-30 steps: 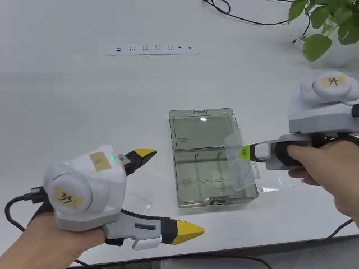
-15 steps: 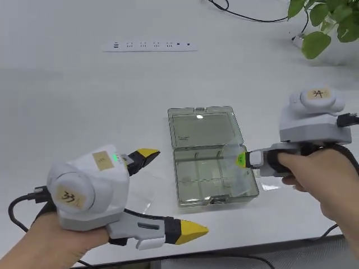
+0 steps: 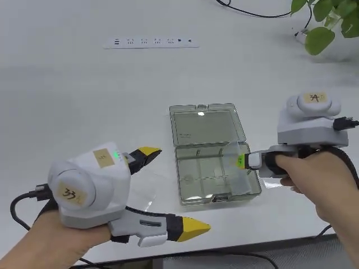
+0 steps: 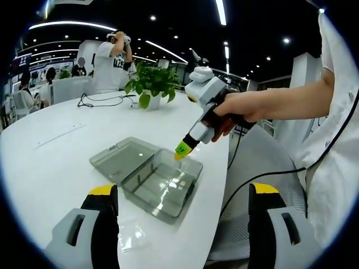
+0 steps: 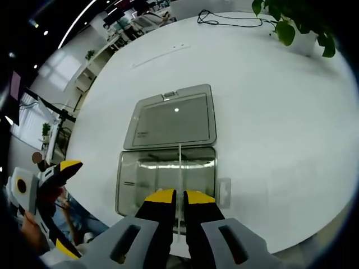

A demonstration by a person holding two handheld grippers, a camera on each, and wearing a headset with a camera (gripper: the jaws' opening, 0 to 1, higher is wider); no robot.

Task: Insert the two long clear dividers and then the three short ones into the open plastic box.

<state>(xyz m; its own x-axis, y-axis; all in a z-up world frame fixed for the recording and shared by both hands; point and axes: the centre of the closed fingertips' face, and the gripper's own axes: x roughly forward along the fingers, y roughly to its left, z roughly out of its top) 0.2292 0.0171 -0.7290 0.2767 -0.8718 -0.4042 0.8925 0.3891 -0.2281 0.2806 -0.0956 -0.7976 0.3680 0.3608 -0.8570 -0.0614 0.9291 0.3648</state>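
Fingers [image 5: 162, 197] of the right gripper [image 5: 179, 196] pinch a clear divider [image 5: 179, 162] upright and edge-on over the open plastic box [image 5: 119, 185], seemingly to line it up with a slot inside, while the left gripper [image 3: 179, 189] hangs spread and empty beside it, out of the way.

Probably a large open-plan office or lab. Far beyond the fingers [image 4: 102, 204] of the left gripper [image 4: 183, 189], a dark ceiling [image 4: 168, 25] carries long strip lights [image 4: 221, 11] and spotlights [image 4: 152, 18], and a person [image 4: 112, 61] in a headset stands by other desks. Just ahead of the fingers, a broad white table [image 4: 45, 151] bears a potted plant [image 4: 152, 84], a loose cable [image 4: 104, 101] and a power strip [image 3: 151, 41].
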